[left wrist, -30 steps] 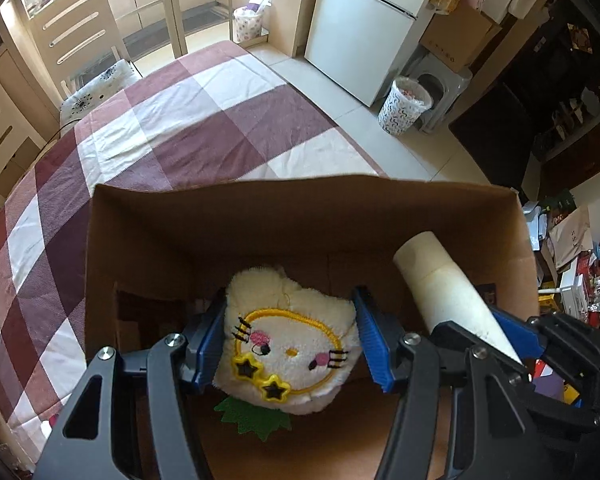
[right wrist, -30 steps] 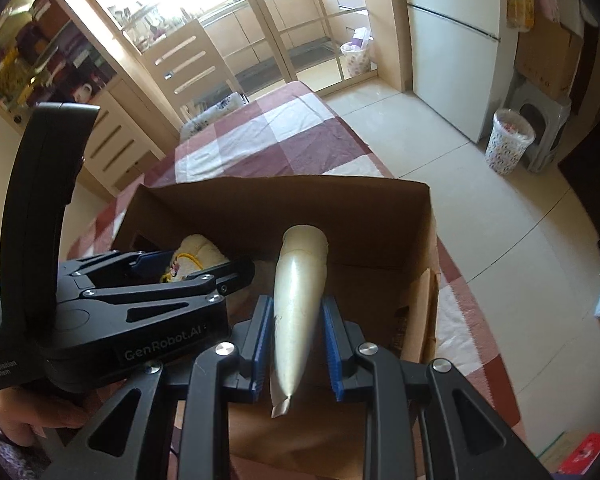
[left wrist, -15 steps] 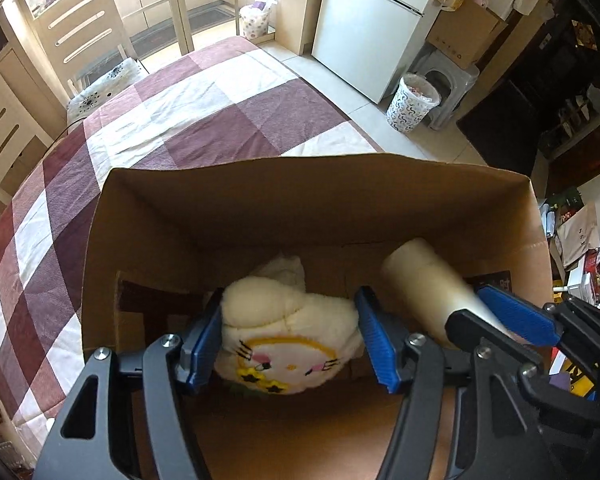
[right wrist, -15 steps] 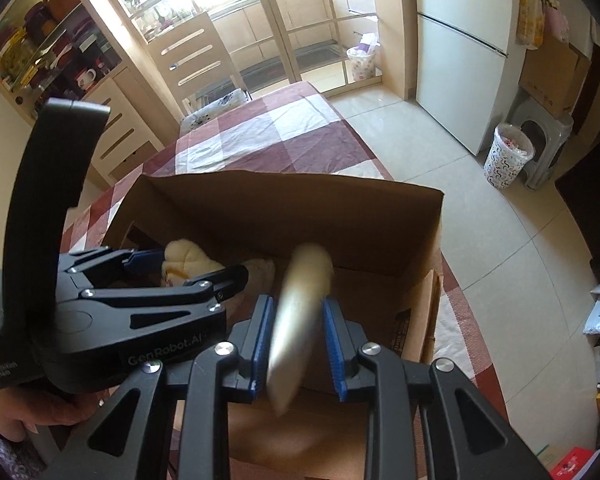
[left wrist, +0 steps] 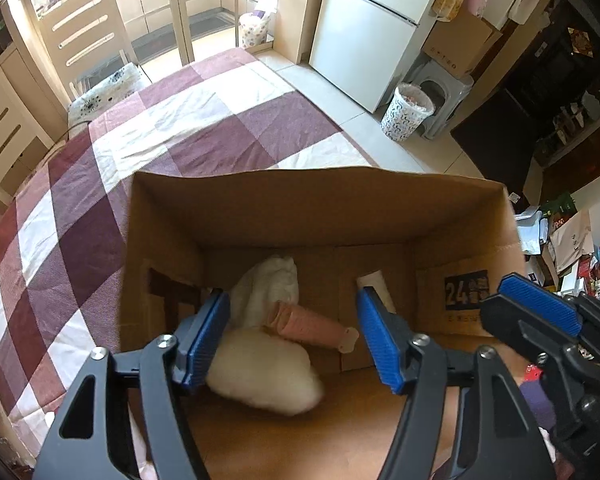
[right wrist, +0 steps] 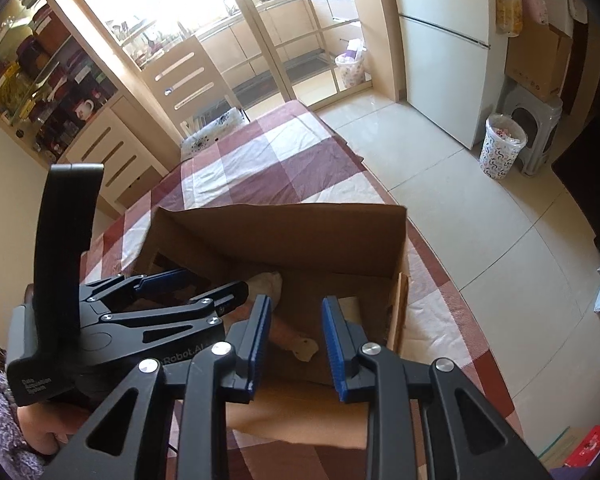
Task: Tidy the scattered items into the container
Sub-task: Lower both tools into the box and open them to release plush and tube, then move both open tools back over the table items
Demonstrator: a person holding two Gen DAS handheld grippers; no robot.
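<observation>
Cardboard box (left wrist: 260,208): plush toy (left wrist: 260,376), a pink cone and the paper tube (left wrist: 374,282) lie on its floor; checked cloth beyond it bare. Left gripper (left wrist: 294,338) above the box, jaws just opening, toy dropped from them. Right gripper (right wrist: 294,340) narrow, empty; a second ago it pinched the tube

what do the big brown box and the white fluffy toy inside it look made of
The big brown box: corrugated cardboard, matte, seemingly, given folded flaps and a raw cut rim. The white fluffy toy: plush fabric, probably; its surface looks soft and fuzzy, though it is blurred.
</observation>
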